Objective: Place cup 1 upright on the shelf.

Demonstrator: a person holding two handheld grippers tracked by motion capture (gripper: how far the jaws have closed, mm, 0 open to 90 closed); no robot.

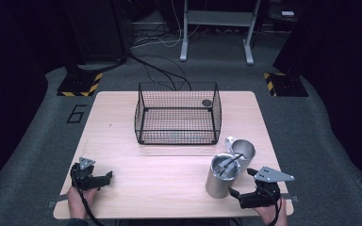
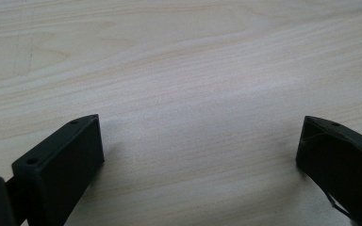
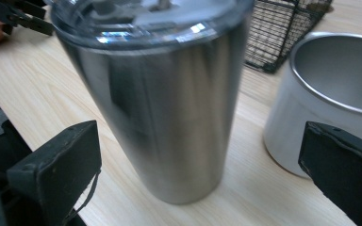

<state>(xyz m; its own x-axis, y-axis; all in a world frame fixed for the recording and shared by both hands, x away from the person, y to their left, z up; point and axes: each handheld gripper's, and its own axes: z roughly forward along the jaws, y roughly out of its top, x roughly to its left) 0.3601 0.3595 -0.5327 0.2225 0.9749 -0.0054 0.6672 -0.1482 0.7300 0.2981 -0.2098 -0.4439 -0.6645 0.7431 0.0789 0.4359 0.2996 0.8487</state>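
A tall steel tumbler (image 1: 222, 175) with a clear lid stands upright at the table's front right; it looms close in the right gripper view (image 3: 165, 99). Just behind it sits a white mug (image 1: 242, 149) with a steel-coloured inside, also at the right edge of the right gripper view (image 3: 325, 94). My right gripper (image 1: 241, 182) rests open beside the tumbler, its jaws wide apart on either side of it without touching (image 3: 200, 165). My left gripper (image 1: 107, 176) lies open at the front left, over bare wood (image 2: 200, 146).
A black wire basket (image 1: 178, 114) stands at the table's middle back, with a small dark round object (image 1: 207, 102) near its far right corner. The wooden table (image 1: 160, 165) has bare room between the grippers. Cables and stand legs lie on the floor beyond.
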